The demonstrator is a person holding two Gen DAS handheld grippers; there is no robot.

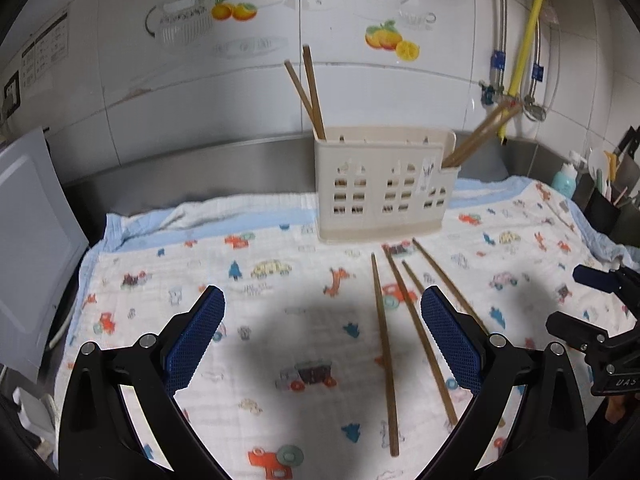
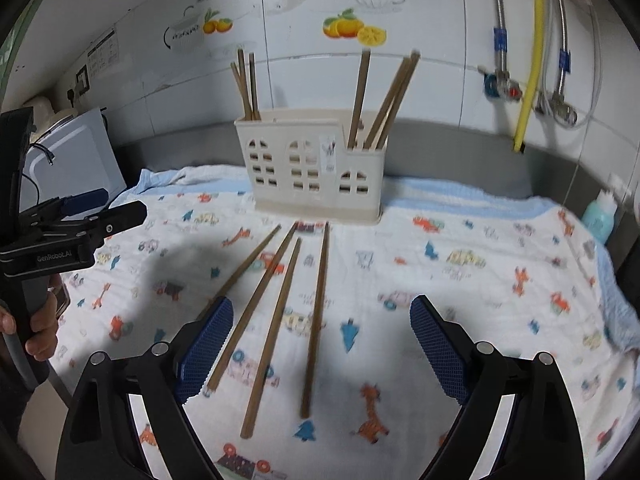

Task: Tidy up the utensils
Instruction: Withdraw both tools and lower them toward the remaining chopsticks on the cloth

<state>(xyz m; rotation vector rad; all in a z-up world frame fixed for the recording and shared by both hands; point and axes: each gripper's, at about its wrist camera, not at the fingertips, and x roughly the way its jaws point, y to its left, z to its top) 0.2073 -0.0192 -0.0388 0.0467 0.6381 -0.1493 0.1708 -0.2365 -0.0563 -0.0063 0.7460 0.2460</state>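
The left gripper reads "GenRobot.AI"; its jaws stand apart, empty. The right gripper gapes above four loose chopsticks before the cream holder.

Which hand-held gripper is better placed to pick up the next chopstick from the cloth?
Probably the right hand-held gripper: it is open and three loose chopsticks lie between its fingers. The left hand-held gripper, also open, has them toward its right finger.
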